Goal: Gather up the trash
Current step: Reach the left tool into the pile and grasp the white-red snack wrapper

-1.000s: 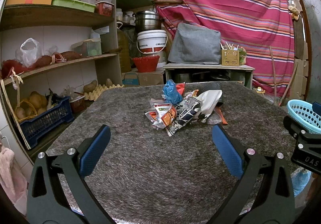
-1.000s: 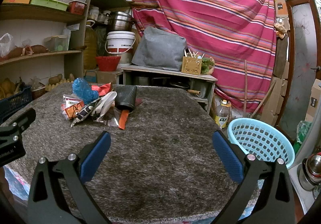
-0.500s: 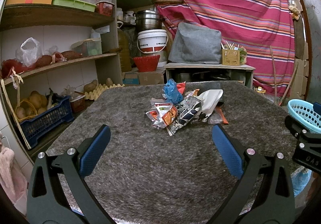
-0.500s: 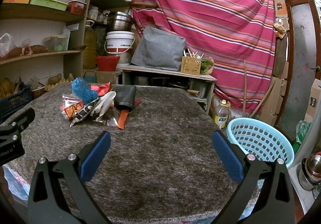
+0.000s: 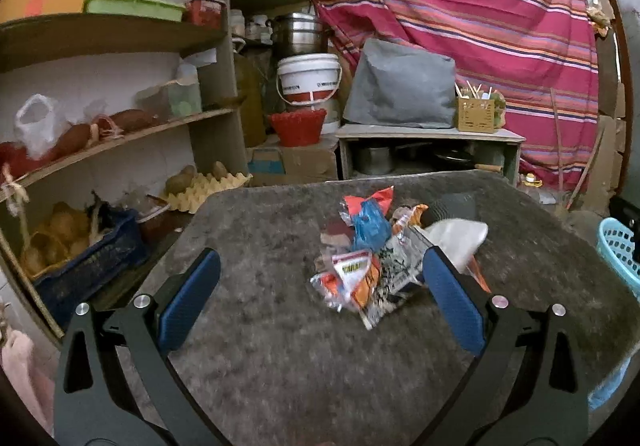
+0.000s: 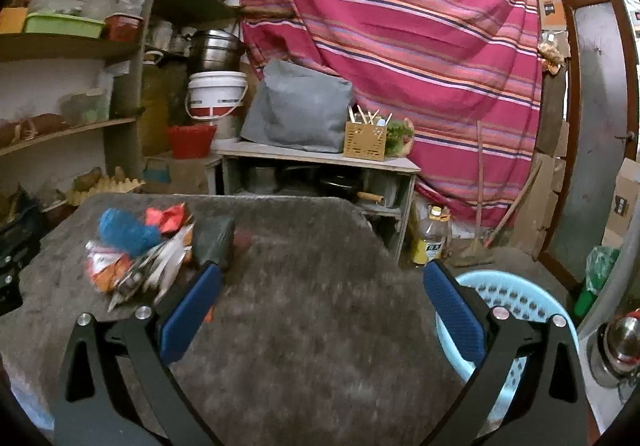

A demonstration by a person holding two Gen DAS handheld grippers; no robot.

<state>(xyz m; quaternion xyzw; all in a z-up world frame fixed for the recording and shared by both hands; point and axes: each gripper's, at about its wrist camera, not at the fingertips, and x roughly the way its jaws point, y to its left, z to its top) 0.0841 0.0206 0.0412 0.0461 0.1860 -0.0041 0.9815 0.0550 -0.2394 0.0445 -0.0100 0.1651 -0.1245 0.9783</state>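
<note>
A heap of trash lies on the grey fuzzy table [image 5: 280, 358]: an orange and silver wrapper [image 5: 352, 278], a black and white wrapper [image 5: 396, 266], a blue bag [image 5: 370, 226], a red wrapper [image 5: 370, 200], a white wrapper [image 5: 456, 236] and a black wrapper [image 5: 452, 206]. My left gripper [image 5: 320, 286] is open and empty, just short of the heap. My right gripper [image 6: 320, 286] is open and empty over the table; the heap [image 6: 144, 250] lies to its left. A light blue basket [image 6: 516, 310] stands right of the table.
Wooden shelves [image 5: 112, 30] with boxes, bags and a blue crate [image 5: 88, 266] of potatoes line the left. A low cabinet [image 5: 428, 150] with a grey cover stands behind the table, before a striped curtain [image 5: 480, 6]. An oil bottle [image 6: 430, 234] stands on the floor.
Both grippers have moved forward over the table and tilted down. The trash heap is now much closer to the left gripper. Both stay open.
</note>
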